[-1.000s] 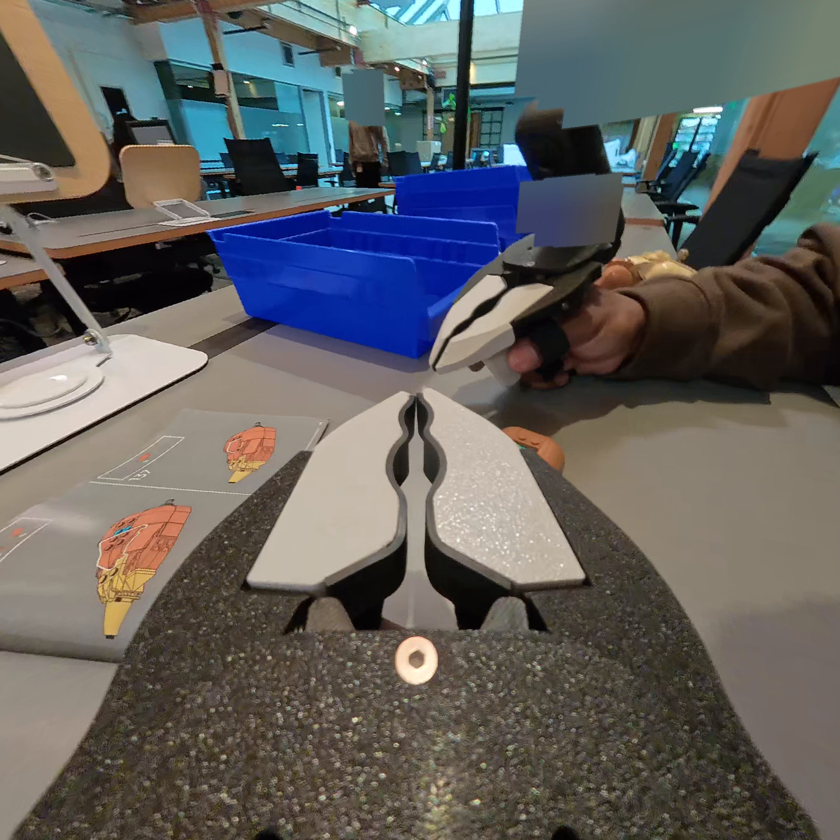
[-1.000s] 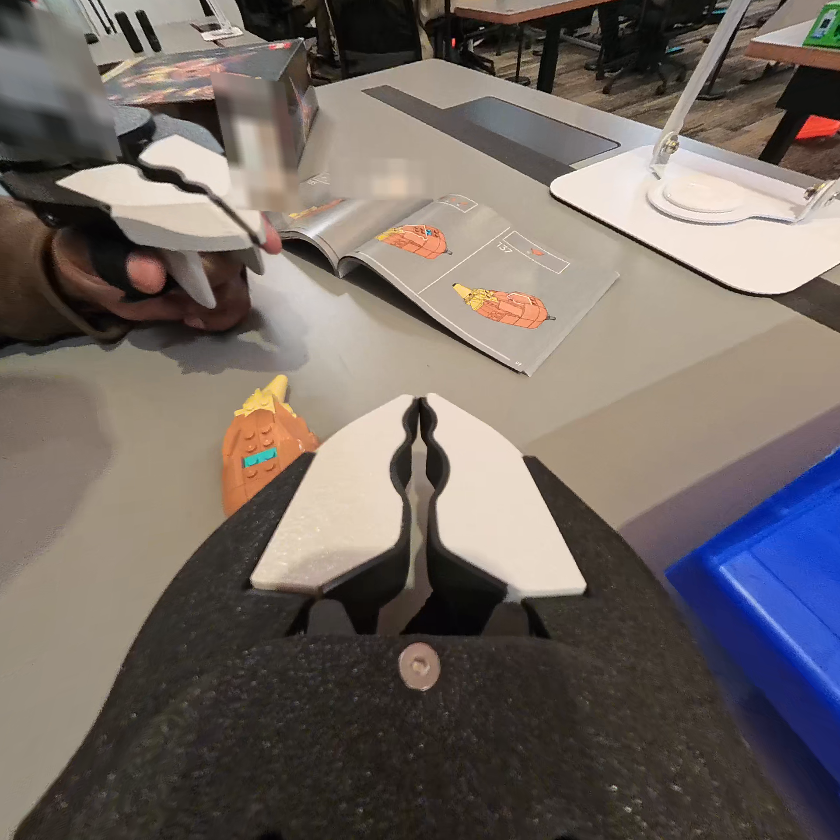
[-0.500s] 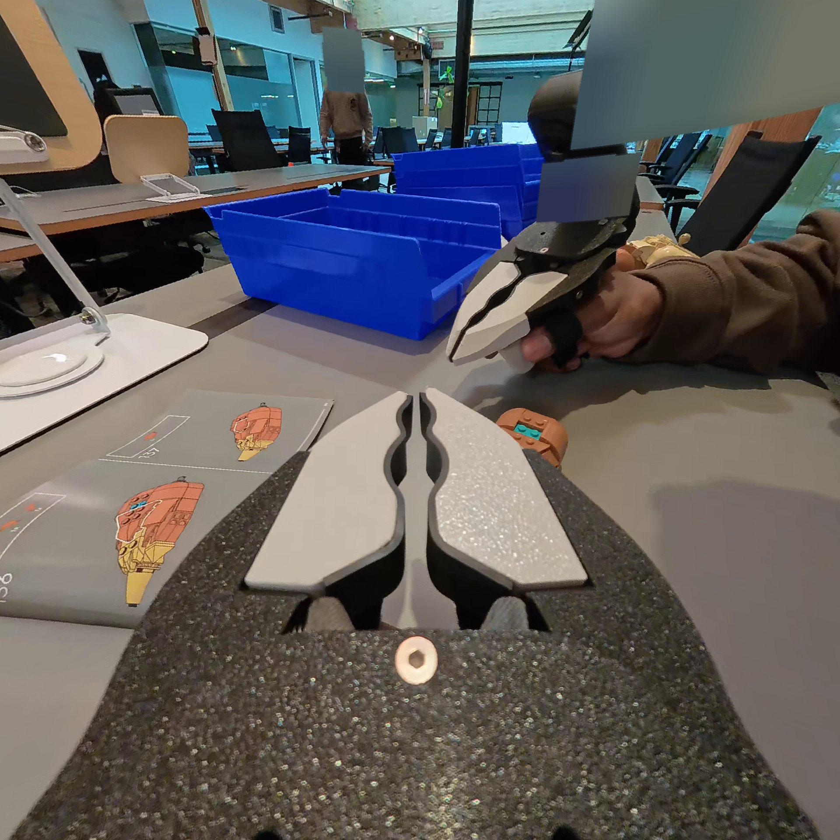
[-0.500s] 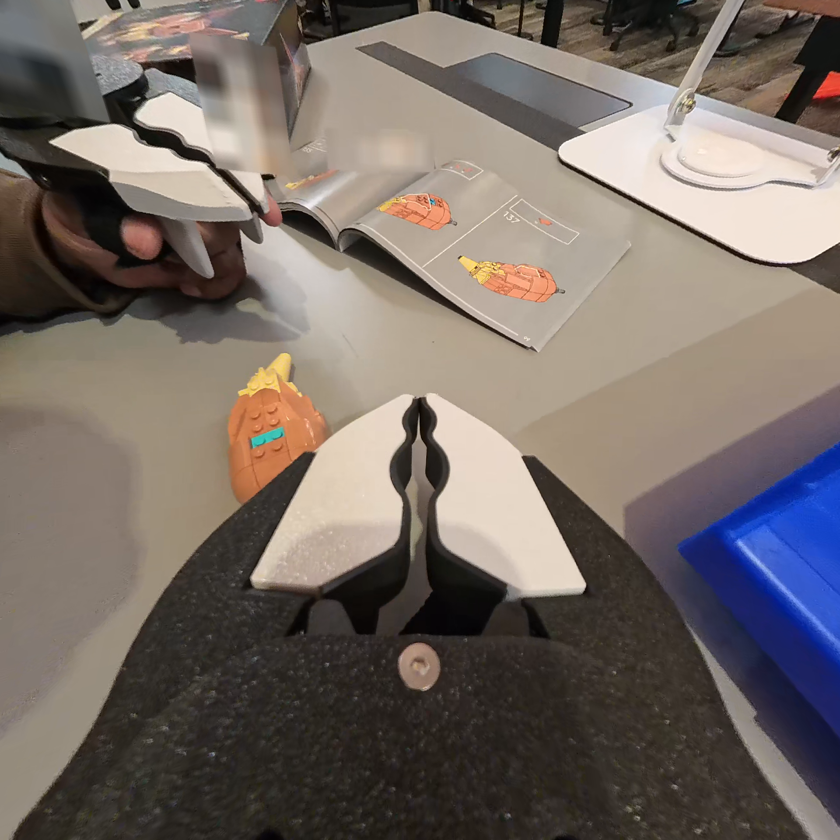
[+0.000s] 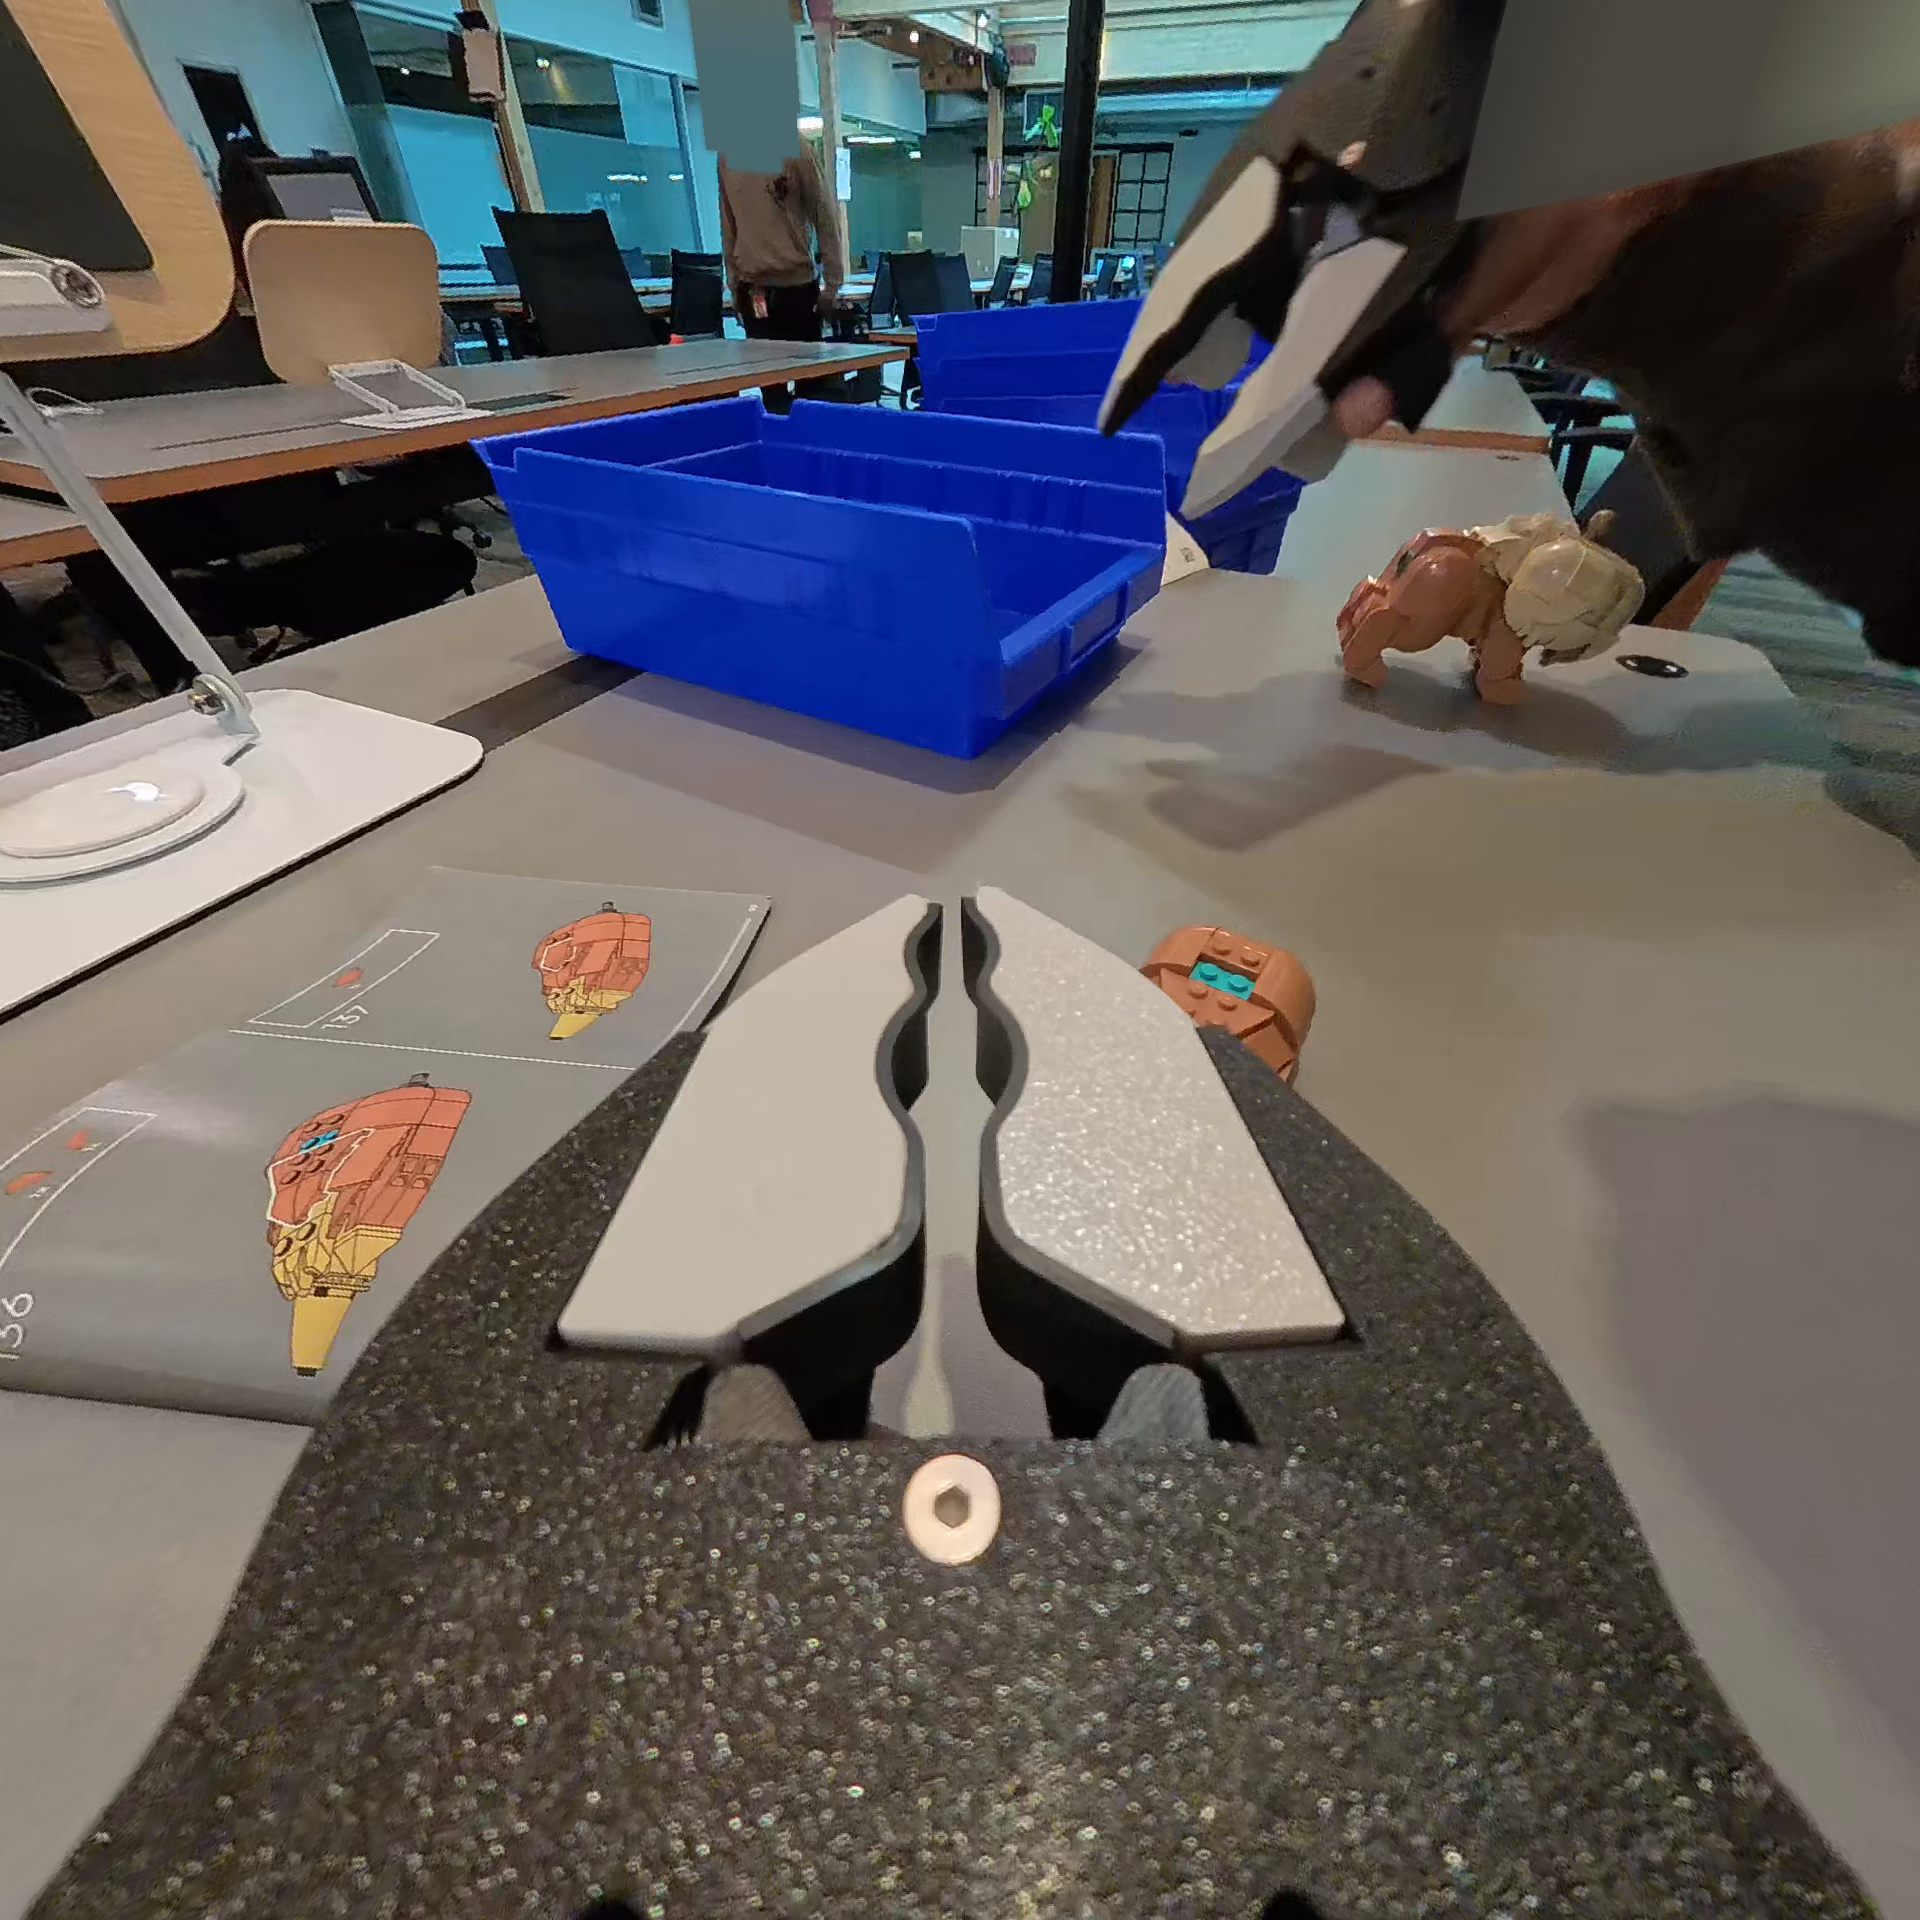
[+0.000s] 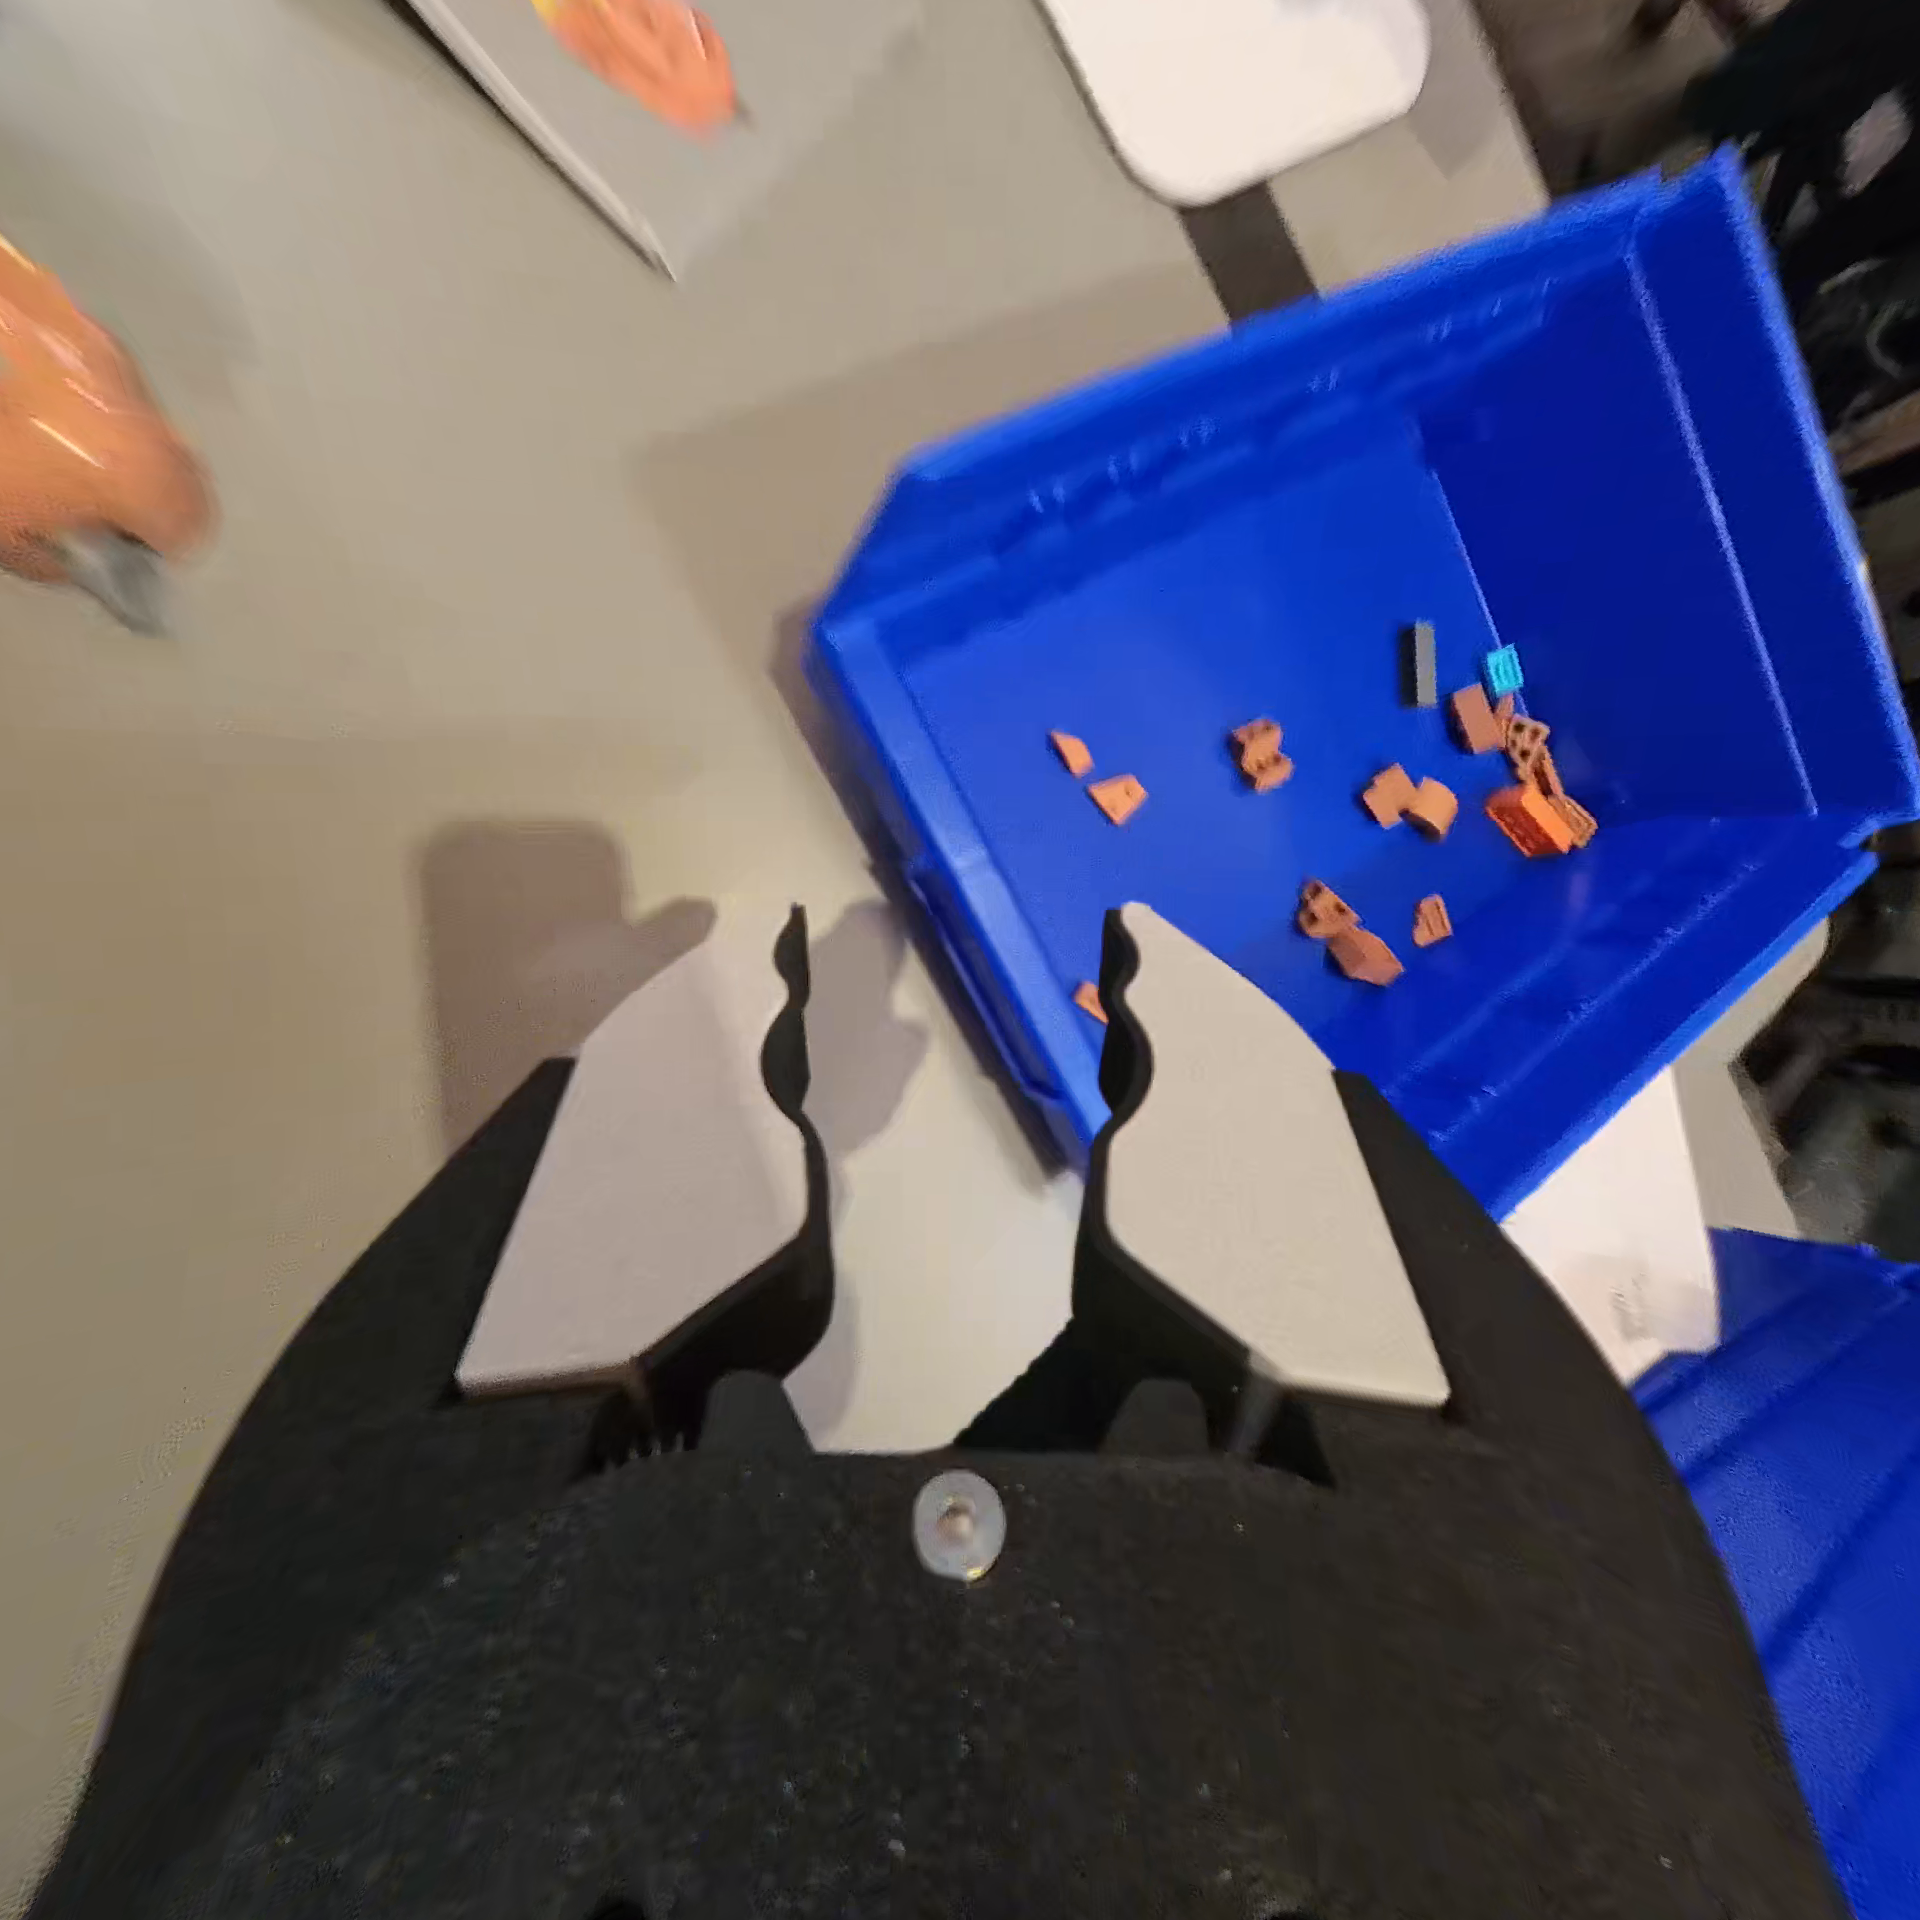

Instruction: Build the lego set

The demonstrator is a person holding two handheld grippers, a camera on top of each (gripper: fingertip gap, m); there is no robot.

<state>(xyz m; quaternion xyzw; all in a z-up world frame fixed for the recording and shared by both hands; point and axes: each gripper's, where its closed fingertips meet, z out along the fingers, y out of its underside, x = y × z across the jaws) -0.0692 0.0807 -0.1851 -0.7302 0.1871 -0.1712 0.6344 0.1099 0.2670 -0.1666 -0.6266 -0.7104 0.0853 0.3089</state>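
My left gripper is shut and empty, low over the grey table. An orange lego sub-build with a teal plate on top lies just right of its fingertips; it shows blurred in the right wrist view. My right gripper is open and empty, raised above the table at the near edge of a blue bin that holds several loose orange bricks, a black one and a teal one. It also shows in the left wrist view, high over the bin.
The open instruction booklet lies at the left. A white lamp base stands beyond it. A brown and tan lego animal stands at the far right. A second blue bin sits beside the first. My hands' fingertips stand some 25 cm from each other.
My right gripper has lifted off the table, swung over to the blue bin and opened. My left gripper has stayed shut and shifted back a little, so the orange sub-build shows more.
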